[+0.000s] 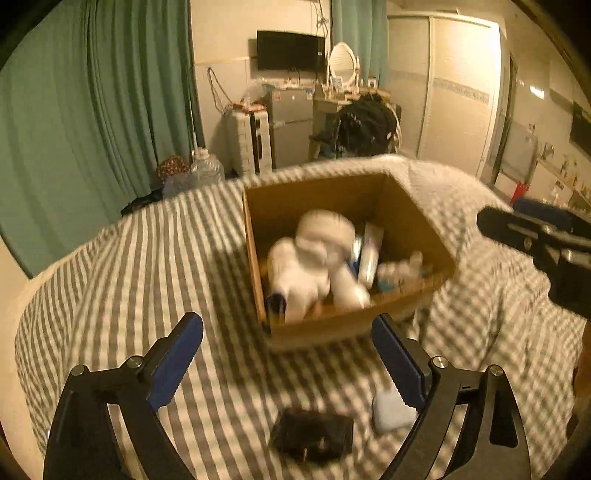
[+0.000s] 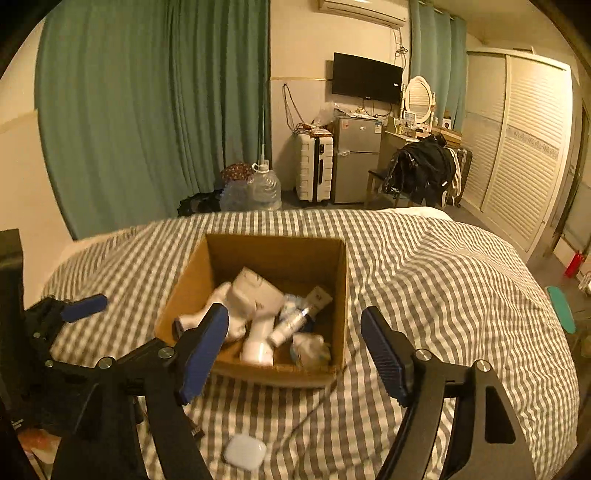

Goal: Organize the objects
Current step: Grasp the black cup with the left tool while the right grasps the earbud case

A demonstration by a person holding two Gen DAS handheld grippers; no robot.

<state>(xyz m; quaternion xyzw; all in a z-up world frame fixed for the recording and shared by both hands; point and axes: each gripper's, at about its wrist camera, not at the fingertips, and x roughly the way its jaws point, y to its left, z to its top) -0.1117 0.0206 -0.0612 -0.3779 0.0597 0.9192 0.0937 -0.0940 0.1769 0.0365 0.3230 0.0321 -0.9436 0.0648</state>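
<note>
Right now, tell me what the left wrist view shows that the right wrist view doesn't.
Only the left wrist view shows the black wallet-like item on the bedspread. Only the right wrist view shows the air conditioner above the TV and the thin cable running toward the cardboard box. Both show the box of white items, the small white case, and both open grippers, left gripper and right gripper.

no legible text, labels on boxed items too blurred
</note>
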